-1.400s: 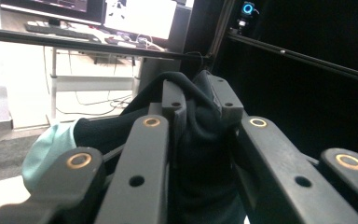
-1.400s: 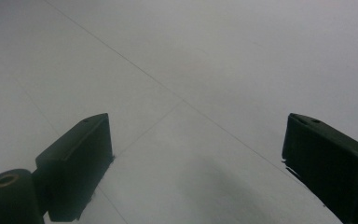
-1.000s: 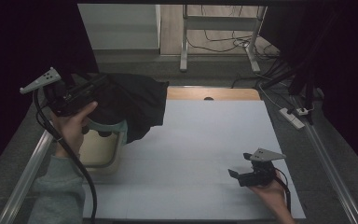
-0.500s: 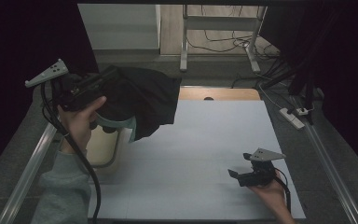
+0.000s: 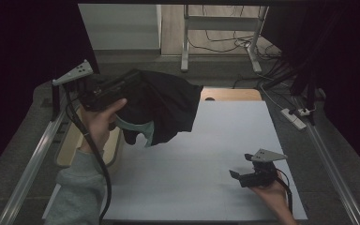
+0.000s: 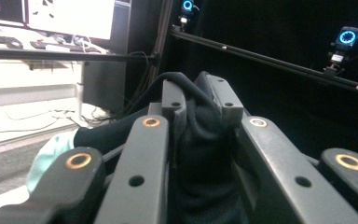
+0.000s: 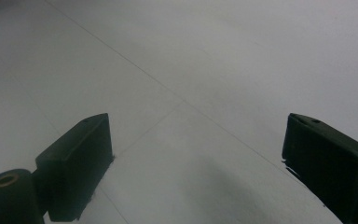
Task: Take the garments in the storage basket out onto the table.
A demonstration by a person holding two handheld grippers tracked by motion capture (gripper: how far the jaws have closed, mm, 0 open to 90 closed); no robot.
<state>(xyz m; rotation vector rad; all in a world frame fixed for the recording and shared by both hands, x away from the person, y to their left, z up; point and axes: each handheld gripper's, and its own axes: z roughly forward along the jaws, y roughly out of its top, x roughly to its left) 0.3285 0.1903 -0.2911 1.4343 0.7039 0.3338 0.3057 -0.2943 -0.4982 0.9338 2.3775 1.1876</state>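
while the left gripper (image 5: pixel 122 89) is raised above the table's left edge, its jaws are clamped on a fold of a black garment (image 5: pixel 164 105) with a pale green lining, which hangs clear of the white table (image 5: pixel 206 187) and drapes down and rightward, its long axis slanting across. near the front right, the right gripper (image 5: pixel 243 176) rests low with jaws spread wide, holding nothing. a tan bin (image 5: pixel 75 150) sits beside the left edge.
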